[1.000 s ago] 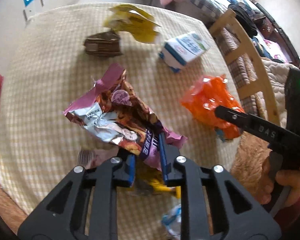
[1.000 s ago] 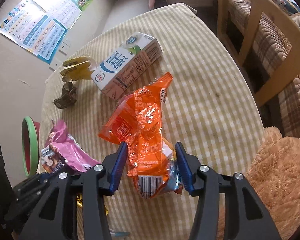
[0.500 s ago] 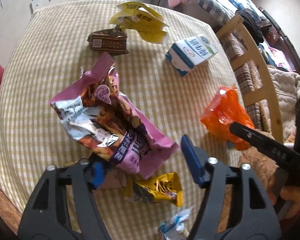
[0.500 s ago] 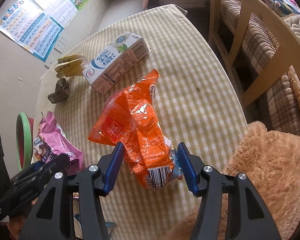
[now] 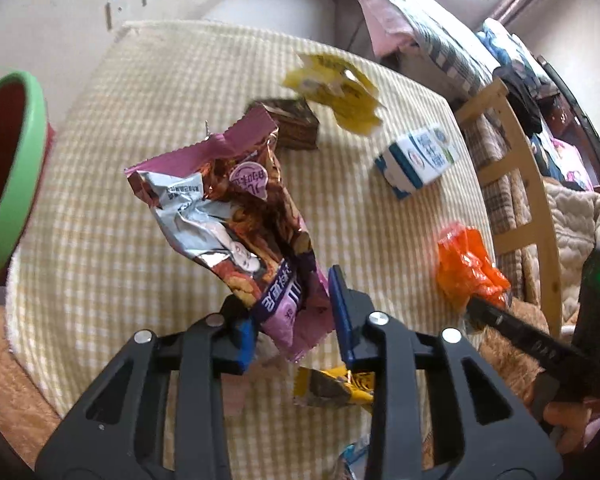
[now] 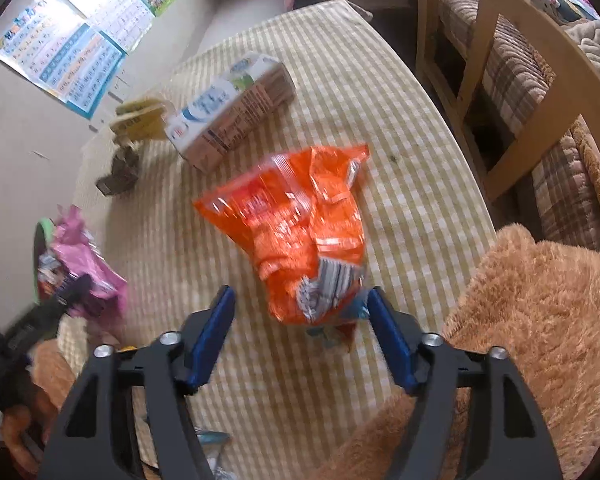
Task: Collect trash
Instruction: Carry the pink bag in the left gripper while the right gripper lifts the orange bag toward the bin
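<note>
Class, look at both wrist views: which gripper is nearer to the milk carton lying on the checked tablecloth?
Right. The right gripper straddles the orange wrapper just short of the milk carton; the left gripper holds the purple snack bag farther away.

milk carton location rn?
The milk carton lies on its side on the checked table, far end in the right wrist view, between the yellow wrapper to its left and the orange bag nearer the camera.

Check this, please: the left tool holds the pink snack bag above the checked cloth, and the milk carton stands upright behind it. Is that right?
Not quite. The milk carton lies on its side on the checked cloth, as the left wrist view shows. The rest holds: the left tool grips the pink snack bag above the cloth.
</note>
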The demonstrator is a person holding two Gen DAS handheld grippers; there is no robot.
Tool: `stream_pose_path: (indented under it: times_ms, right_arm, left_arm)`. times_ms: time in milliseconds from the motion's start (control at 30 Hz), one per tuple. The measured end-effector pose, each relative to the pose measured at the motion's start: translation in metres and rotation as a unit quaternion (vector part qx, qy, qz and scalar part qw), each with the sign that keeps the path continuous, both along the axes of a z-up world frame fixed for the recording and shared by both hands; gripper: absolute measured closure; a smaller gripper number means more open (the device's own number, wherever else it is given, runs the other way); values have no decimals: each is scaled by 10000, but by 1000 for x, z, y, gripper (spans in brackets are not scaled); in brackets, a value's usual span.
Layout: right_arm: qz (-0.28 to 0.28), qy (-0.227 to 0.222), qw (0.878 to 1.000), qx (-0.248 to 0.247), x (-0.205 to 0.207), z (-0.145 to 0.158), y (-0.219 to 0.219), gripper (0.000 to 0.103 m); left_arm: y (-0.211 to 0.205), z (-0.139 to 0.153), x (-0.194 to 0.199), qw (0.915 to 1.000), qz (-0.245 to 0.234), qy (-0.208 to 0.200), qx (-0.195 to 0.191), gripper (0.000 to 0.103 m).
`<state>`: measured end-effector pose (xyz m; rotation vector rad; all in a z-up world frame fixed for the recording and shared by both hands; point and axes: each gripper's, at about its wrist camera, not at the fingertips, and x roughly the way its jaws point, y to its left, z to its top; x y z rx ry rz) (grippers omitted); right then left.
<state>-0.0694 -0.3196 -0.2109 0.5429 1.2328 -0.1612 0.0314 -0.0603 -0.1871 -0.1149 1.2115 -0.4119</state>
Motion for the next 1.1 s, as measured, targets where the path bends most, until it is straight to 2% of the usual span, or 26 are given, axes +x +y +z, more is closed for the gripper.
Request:
stream_pose_path:
  times_ms: [33,100,133,167,367,700,900,1100]
  right_arm:
    - [8,15,10000,-9,-1,-1,1,62]
    - [18,-49,10000,-31,-2,0,2,63]
    - [47,-126,9999,-92,-1,4,4,69]
    - [86,-196,9997,-152,1,7,5,71]
    - [374,-817,9950,-444,11,48,25,71]
    - [838,-1871,9779,-405,31,116,72,71]
    - [1086,-2207,9685,-397,40,141,95,71]
    - [1336,-2398,9612,-271,48,156,116,71]
  left_arm:
    - [2,4,1,10000,25,-74,22,72]
    - [5,12,1,9997,62,-234,77,72]
    - [7,17,1,9994,81,-329,111,72]
    - [7,20,0,9991,99,-392,135,72]
    - [24,49,-1,9963,318,-776,197,72]
    - [58,108,-7,9836,755,-1587,404,72]
    - [68,129,-11,9755,878,-1949,512,72]
    - [77,134,-13,9728,962,-2038,537,72]
